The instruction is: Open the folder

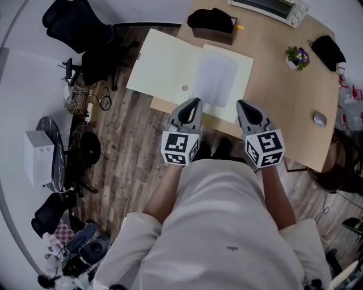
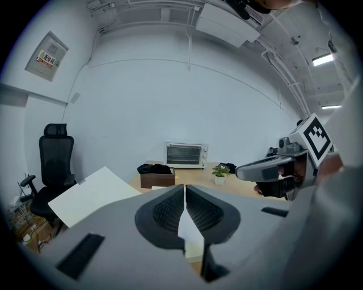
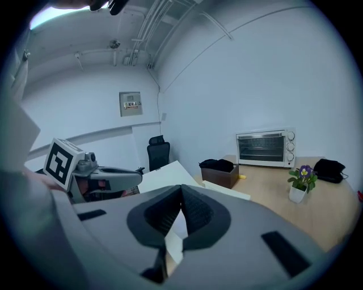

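Folder (image 1: 164,68) lies spread open and flat at the left near corner of the wooden table (image 1: 278,96), its left leaf jutting out past the table edge over the plank floor, its right leaf carrying one pale sheet of paper (image 1: 216,79).

Nearest the camera, the person's two forearms reach forward side by side from a light top, each hand behind a marker cube. There are two grippers, both pointing ahead and slightly downward, roughly parallel and close together. The left gripper (image 1: 195,102) has its tip over the folder's near edge, just beside the sheet; in the left gripper view its jaws (image 2: 185,187) are pressed together at the tip, and only a sliver of white paper shows behind the gap lower down. The right gripper (image 1: 240,104) sits at the folder's near right corner; the right gripper view shows its jaws (image 3: 181,188) likewise closed tip to tip. Neither view shows a leaf lifted or caught between the pads.

Beyond the folder stands one dark box (image 1: 212,27) with a black item on top and a small yellow thing (image 1: 240,26) beside it. Farther right are one potted plant (image 1: 297,57) with purple flowers, one black pouch (image 1: 328,50) and one computer mouse (image 1: 320,118). One toaster oven (image 1: 266,7) stands at the far edge. One black office chair (image 1: 74,22) stands off the table's left side.
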